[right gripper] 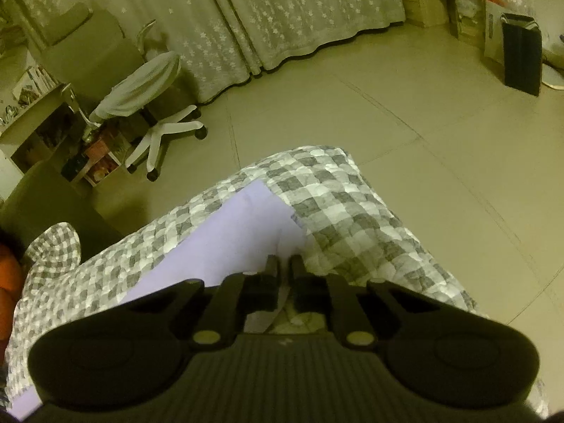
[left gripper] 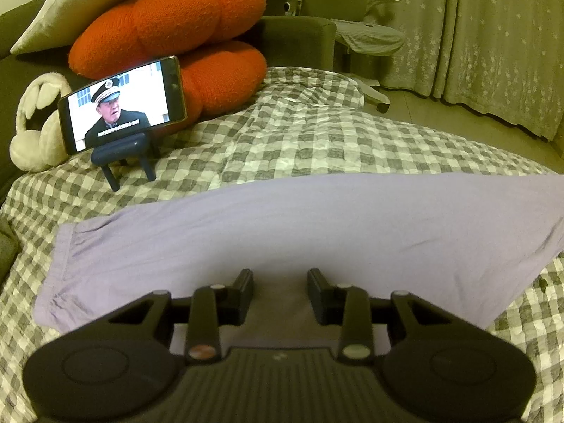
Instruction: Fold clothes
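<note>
Lilac garment (left gripper: 282,232) lies flat across the checked quilt (left gripper: 282,141) in the left wrist view, its long axis running from the quilt's left edge toward the right, with a gathered band at the left end. It sits straight ahead of and under the left gripper (left gripper: 280,282), whose jaws stand part open with a clear gap and only cloth showing below them; whether the fingertips touch the fabric I cannot tell. Near the quilt's far left corner a phone (left gripper: 123,104) leans on a dark stand (left gripper: 123,158), with orange cushions (left gripper: 176,35) and a white plush toy (left gripper: 35,127) behind it, well apart from the garment

Seen from the right wrist, the garment's far end comes to a corner (right gripper: 261,190) near the quilt's edge (right gripper: 335,190), above the tiled floor (right gripper: 387,105) and across from an office chair (right gripper: 151,105). The right gripper (right gripper: 284,268) has its jaws drawn nearly together, right at the garment's near-side edge; they look pinched on that hem, though dark fingers hide the contact. By my reading this hand is the nearer one to a free end, so a fold would carry that end along the long axis toward the banded end
</note>
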Available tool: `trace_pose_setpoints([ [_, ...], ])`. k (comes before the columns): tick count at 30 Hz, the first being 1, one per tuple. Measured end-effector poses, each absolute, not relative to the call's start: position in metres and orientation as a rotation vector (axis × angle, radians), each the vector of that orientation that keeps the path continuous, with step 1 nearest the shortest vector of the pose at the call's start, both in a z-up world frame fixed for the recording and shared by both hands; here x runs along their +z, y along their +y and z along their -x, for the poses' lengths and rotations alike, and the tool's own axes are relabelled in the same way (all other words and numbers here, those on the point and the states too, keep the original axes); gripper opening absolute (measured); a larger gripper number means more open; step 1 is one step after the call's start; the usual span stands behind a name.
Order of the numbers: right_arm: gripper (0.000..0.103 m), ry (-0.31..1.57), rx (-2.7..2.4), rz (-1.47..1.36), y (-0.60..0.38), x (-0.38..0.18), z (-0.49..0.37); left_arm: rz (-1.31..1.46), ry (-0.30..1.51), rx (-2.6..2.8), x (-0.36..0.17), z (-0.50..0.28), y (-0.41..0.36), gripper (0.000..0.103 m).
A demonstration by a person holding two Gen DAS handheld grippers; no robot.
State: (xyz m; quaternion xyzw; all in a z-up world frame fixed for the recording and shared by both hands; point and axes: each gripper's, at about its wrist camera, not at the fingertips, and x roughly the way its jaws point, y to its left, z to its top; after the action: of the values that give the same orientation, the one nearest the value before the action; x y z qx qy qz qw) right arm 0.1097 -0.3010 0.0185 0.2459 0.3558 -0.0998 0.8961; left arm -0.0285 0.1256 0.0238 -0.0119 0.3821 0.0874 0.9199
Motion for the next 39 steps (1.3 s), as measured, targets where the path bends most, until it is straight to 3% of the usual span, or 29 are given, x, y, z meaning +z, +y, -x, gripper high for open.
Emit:
trace_pose_setpoints([
  [6,0.017,0.743,-0.199,-0.488,-0.298,0.02,-0.111,0.018,0.783,0.182,0.023,0.028,0.125,0.035],
  [24,0.022,0.705,-0.207,-0.561,-0.307,0.017,-0.113,0.012,0.781,0.183,0.023,0.029,0.124,0.035],
  [39,0.01,0.693,-0.199,-0.515,-0.297,0.021,-0.115,0.012,0.781,0.183,0.023,0.028,0.124,0.035],
])
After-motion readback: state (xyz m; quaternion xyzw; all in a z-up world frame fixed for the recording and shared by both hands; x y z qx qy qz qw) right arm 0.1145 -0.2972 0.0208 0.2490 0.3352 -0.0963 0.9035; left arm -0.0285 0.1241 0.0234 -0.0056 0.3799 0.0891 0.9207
